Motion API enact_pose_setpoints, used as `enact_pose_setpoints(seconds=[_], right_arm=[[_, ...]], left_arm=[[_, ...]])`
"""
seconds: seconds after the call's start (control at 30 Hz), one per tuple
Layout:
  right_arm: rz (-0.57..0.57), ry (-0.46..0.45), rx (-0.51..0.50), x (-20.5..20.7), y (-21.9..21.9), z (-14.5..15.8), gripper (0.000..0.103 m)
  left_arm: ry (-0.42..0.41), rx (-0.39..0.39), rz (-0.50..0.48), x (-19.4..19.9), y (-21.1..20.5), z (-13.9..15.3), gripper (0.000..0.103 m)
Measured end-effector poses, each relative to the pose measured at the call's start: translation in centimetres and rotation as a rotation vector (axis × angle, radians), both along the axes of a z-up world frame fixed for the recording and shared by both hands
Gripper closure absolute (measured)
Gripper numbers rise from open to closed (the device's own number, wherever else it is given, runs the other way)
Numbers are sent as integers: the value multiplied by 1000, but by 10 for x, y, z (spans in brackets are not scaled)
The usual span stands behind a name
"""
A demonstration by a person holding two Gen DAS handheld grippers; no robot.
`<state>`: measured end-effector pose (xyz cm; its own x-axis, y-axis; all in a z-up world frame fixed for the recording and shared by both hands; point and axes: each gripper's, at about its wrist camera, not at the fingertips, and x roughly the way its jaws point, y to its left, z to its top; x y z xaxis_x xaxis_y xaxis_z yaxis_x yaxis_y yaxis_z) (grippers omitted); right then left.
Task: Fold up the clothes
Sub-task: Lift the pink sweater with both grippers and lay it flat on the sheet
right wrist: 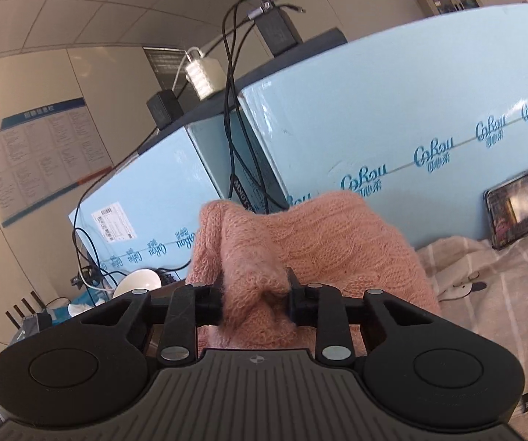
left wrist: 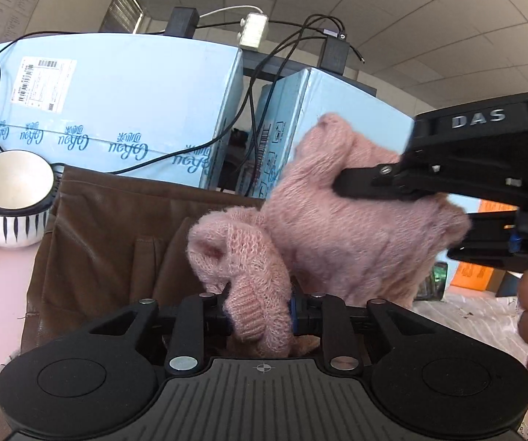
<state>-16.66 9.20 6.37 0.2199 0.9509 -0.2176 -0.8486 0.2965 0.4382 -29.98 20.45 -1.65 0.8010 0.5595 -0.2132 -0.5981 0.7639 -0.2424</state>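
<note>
Left gripper [left wrist: 260, 312] clamped on pink sweater [left wrist: 337, 220] cuff | right gripper [right wrist: 254, 299] pinching bunched knit, garment lifted above brown cloth [left wrist: 98, 239] | risk: fuzzy knit probably slips from shallow bite, or sags and snags bowl [left wrist: 14, 198]

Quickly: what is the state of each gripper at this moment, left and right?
Left gripper: closed on a part of the pink sweater.
Right gripper: closed on a bunch of the same pink sweater.

both raised — left gripper [left wrist: 260, 312] and right gripper [right wrist: 254, 303] clamped shut on fabric.
</note>
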Motion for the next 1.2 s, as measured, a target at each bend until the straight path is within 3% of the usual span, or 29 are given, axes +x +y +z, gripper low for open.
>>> enact_pose_setpoints(seconds=[0.07, 0.23, 0.43, 0.57, 0.7, 0.8, 0.9, 1.0, 1.03, 1.17, 1.2], right_arm=[[-4, -24, 47, 3, -22, 8, 78], [-39, -69, 166, 26, -95, 28, 78], [-188, -118, 199, 76, -183, 32, 79], [-327, -96, 173, 116, -234, 18, 79], [-470, -67, 108, 149, -272, -4, 79], [-566, -67, 26, 171, -291, -26, 79], [-664, -67, -36, 189, -304, -49, 77], [-771, -80, -46, 199, -316, -73, 60], [-764, -79, -43, 201, -317, -77, 48], [-678, -103, 4, 198, -320, -79, 19], [-639, -116, 18, 195, -319, -77, 16]], left_arm=[[-17, 33, 0, -2, -5, 2, 82], [-69, 199, -9, -6, -35, 12, 82], [-65, 271, -120, 17, -83, 25, 84], [-29, 260, -232, 46, -112, 23, 84], [32, 196, -315, 77, -126, 15, 84], [82, 184, -343, 95, -131, 11, 83], [116, 178, -311, 106, -128, 8, 82], [140, 155, -284, 109, -123, 4, 80], [147, 144, -277, 109, -121, 3, 79], [131, 89, -238, 104, -111, 1, 49], [125, 75, -226, 103, -108, 1, 41]])
